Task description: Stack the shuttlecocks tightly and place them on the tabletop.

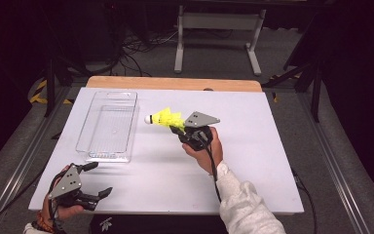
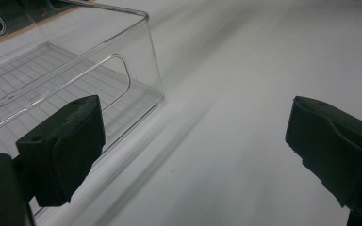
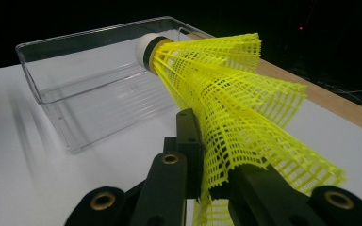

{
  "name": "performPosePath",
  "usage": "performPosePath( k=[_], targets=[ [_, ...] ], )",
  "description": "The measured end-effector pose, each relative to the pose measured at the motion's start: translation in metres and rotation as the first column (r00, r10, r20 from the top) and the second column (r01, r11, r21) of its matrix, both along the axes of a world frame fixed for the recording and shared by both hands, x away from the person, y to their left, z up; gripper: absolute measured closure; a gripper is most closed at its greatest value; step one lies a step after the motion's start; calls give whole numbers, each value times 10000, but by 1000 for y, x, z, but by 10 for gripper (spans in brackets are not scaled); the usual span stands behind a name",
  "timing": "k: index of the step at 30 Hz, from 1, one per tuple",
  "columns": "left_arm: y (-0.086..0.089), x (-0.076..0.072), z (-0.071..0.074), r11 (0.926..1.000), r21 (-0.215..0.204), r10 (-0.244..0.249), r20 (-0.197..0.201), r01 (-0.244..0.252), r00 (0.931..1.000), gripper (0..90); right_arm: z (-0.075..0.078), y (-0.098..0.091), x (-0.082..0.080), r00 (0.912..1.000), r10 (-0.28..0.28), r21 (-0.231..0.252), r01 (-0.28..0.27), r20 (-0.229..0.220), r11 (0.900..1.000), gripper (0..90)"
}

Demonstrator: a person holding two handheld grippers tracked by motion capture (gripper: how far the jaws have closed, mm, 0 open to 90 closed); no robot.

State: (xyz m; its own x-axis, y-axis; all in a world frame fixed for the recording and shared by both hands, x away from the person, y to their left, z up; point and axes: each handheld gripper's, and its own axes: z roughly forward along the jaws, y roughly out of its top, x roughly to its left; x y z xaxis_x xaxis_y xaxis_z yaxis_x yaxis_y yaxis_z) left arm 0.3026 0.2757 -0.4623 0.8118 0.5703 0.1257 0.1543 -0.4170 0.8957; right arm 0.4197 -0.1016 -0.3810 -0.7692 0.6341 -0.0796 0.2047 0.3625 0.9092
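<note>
Presently, as catalogued: right gripper (image 1: 176,128), jaws drawn close and clamped on the mesh skirt of a yellow shuttlecock (image 1: 165,117). In the right gripper view the skirt (image 3: 235,108) was pinched flat between the two black jaws, the white cork tip (image 3: 143,48) pointing away from the hand toward the clear plastic bin (image 3: 66,117).

Shuttlecock: held off the table, near the middle of the white tabletop (image 1: 253,146), its cork just beside the bin's right wall but not yet over the opening, as the high view showed.

Bin (image 1: 108,126): transparent, rectangular, ribbed floor, nothing visible inside; stood left of centre, long side running near to far.

Left gripper (image 1: 93,179): at the near left corner of the table, jaws spread wide, nothing between them. In the left gripper view the two pads (image 2: 61,150) framed bare tabletop, with the bin's near right corner (image 2: 136,70) just beyond the left-hand pad.

Step in hand, by judgement: carrying the shuttlecock toward the bin, the pick-up complete and the placing not yet done.

Next move, by judgement: bring the cork across the right wall and over the bin's floor, lower it, then part the jaws. The mesh is light and springy, so it may cling to a pad; a clean, full opening would be wanted.
</note>
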Motion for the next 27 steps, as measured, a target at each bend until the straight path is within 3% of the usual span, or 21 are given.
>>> performPosePath(
  k=[11, 27],
  targets=[
    [1, 4, 0, 9999, -164, -45, -14, 45, 10000, 63, -7, 13, 3, 9994, 279, -119, -282, -221, 9995, 868],
    [4, 0, 0, 9998, -186, 4, -20, -5, 10000, 63, 0, 21, 7, 9991, 404, 2, -404, -103, 9992, 868]
  ],
)
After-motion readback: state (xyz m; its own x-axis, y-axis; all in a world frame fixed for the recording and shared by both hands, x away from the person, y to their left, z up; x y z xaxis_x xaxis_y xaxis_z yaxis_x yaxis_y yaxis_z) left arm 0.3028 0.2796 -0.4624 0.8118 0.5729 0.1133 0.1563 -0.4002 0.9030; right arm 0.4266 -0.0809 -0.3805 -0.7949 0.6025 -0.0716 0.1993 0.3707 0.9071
